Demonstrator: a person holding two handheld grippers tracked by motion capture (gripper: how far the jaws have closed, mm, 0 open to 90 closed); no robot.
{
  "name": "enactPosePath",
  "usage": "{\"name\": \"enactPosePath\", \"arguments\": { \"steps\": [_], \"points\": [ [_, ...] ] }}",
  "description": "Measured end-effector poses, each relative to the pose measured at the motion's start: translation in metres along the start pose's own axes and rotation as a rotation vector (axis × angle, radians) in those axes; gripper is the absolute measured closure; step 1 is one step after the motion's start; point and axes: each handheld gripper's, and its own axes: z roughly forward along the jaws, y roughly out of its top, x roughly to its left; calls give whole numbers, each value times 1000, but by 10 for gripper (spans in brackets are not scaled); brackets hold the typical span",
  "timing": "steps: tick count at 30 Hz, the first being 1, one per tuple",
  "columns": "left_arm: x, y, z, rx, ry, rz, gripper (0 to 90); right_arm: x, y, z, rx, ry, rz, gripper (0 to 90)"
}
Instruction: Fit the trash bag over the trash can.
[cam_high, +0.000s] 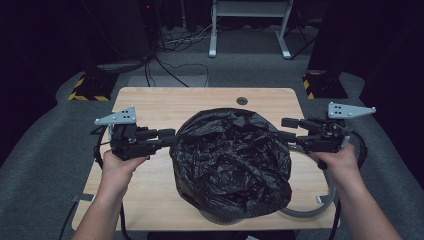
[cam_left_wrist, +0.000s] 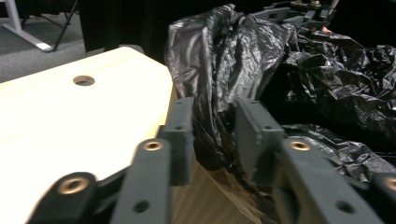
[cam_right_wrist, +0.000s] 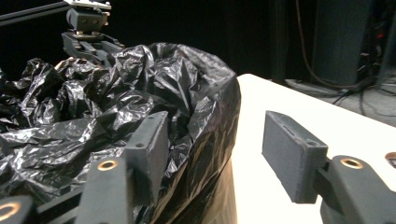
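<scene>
On the table (cam_high: 150, 102) stands a bin (cam_high: 225, 216) with a black bag (cam_high: 232, 160) draped over it, near our edge. We keep the left gripper (cam_high: 167, 134) at the bag's left rim; a fold of film sits between its jaws, but whether they really clench it we cannot tell. The right gripper (cam_high: 289, 128) is at the opposite rim, released, one jaw inside, one outside. Holding both sides probably lets us stretch the bag evenly over the rim.

dark room, grey carpet (cam_high: 45, 165), white desk frame (cam_high: 250, 25), floor cables (cam_high: 170, 65).
</scene>
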Motion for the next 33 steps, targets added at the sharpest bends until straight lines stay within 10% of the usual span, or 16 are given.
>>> {"name": "enactPosePath", "arguments": {
  "steps": [8, 16, 33],
  "points": [
    [0, -1, 15, 41, 75, 49, 897, 0, 2, 10, 3, -20, -13, 445],
    [3, -12, 30, 110, 78, 62, 900, -2, -1, 10, -30, -36, -15, 415],
    [3, -47, 12, 87, 77, 31, 900, 19, -14, -13, -74, -31, -76, 382]
  ]
}}
